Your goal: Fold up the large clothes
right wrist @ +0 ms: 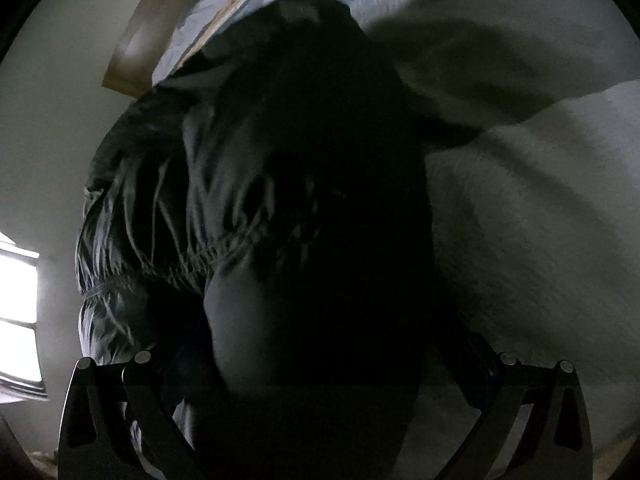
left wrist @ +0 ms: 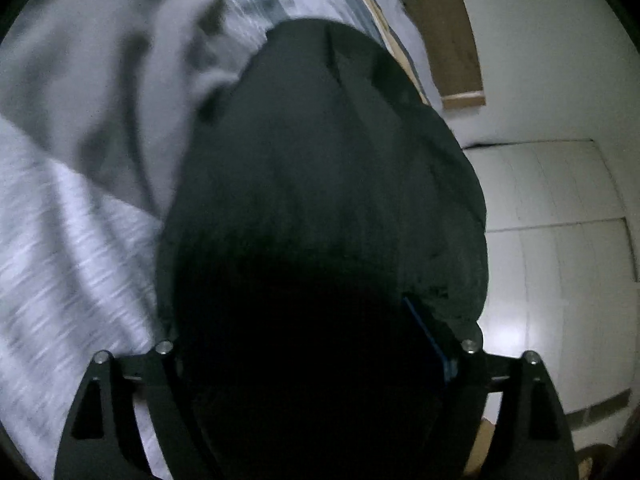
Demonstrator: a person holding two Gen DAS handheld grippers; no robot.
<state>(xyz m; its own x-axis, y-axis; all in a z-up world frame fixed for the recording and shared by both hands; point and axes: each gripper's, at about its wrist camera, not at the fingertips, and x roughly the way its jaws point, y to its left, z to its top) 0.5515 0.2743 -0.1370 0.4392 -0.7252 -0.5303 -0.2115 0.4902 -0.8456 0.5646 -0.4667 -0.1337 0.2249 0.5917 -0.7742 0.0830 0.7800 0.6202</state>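
A large dark garment (left wrist: 320, 184) hangs in front of my left gripper (left wrist: 316, 344) and fills the middle of the left wrist view. Its cloth covers the fingers, so only the linkage arms show at the bottom. In the right wrist view the same dark garment (right wrist: 248, 208), with a gathered elastic seam, drapes over my right gripper (right wrist: 316, 360) and hides its fingertips. Both grippers appear shut on the cloth, holding it up above the bed.
A grey blanket (left wrist: 104, 80) and a light striped bedsheet (left wrist: 60, 272) lie behind the garment. A white wall (left wrist: 560, 60) and wooden headboard (left wrist: 440, 32) stand to the right. A bright window (right wrist: 16, 312) shows at the right wrist view's left edge.
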